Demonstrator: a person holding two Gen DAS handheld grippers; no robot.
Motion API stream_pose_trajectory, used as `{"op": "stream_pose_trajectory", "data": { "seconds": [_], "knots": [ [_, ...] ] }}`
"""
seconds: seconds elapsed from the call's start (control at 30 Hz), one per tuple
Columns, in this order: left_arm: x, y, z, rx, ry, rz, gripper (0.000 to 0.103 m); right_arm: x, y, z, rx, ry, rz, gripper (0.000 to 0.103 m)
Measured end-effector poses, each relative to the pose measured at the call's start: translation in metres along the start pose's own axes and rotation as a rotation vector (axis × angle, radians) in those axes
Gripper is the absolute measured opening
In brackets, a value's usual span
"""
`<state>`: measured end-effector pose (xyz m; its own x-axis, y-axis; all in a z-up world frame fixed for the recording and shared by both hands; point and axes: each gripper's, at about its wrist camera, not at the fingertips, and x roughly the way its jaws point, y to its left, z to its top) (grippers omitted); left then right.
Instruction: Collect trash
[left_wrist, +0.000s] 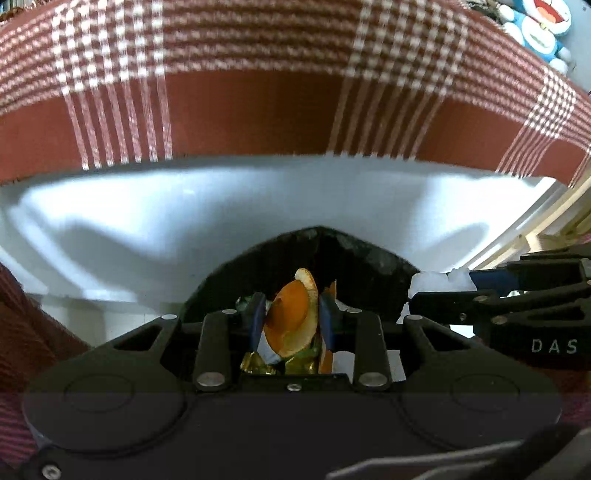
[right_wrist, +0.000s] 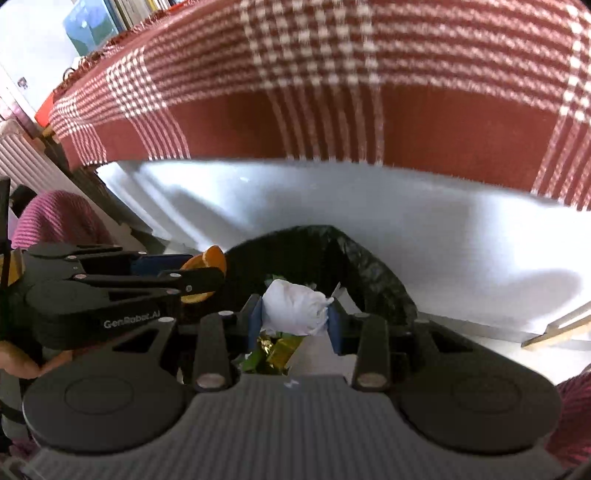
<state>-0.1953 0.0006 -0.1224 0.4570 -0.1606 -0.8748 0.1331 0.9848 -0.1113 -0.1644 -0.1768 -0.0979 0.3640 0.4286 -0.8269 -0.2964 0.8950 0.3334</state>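
Looking along your left gripper (left_wrist: 291, 314), you have its blue pads (left_wrist: 257, 321) pressed on an orange peel (left_wrist: 291, 310), a curved, smooth-skinned piece with a pale rim, standing upright between them. Your right gripper (right_wrist: 295, 314) pinches a crumpled white tissue (right_wrist: 295, 306), soft and bunched into a rough ball, its pads touching it on both sides. Both loads hang over the mouth of a bin lined with a black plastic bag (right_wrist: 369, 266), thin, glossy and wrinkled at the rim. Inside the bag, below the tissue, lie gold and green foil wrappers (right_wrist: 275, 350), shiny and creased; the same foil shows under the peel in the left view. In the right view, your left gripper sits just beside and to the left of the tissue, the peel jutting from its tip at the bag's left rim. A white smooth panel (left_wrist: 147, 221) stands behind the bin. Above it hangs a red-brown woven cloth (left_wrist: 258, 110) with white check stripes, its lower edge overhanging the panel. Knitted pink sleeve (right_wrist: 55, 218) is visible at the left edge.
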Motion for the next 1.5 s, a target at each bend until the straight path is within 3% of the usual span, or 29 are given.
{"op": "stream_pose_trajectory", "data": {
  "seconds": [0.47, 0.53, 1.0, 1.5],
  "knots": [
    [0.027, 0.0, -0.008, -0.027, 0.068, 0.014, 0.032, 0.017, -0.004, -0.01, 0.038, 0.034, -0.007, 0.045],
    [0.028, -0.001, -0.008, -0.028, 0.071, 0.017, 0.033, 0.017, -0.004, -0.011, 0.037, 0.034, -0.012, 0.058],
    [0.02, -0.003, -0.003, -0.031, 0.085, 0.062, 0.064, 0.017, -0.005, -0.012, 0.054, 0.029, -0.019, 0.072],
    [0.022, 0.0, -0.004, -0.047, 0.117, 0.074, 0.071, 0.017, -0.008, -0.014, 0.081, 0.03, -0.026, 0.078]
  ]
}}
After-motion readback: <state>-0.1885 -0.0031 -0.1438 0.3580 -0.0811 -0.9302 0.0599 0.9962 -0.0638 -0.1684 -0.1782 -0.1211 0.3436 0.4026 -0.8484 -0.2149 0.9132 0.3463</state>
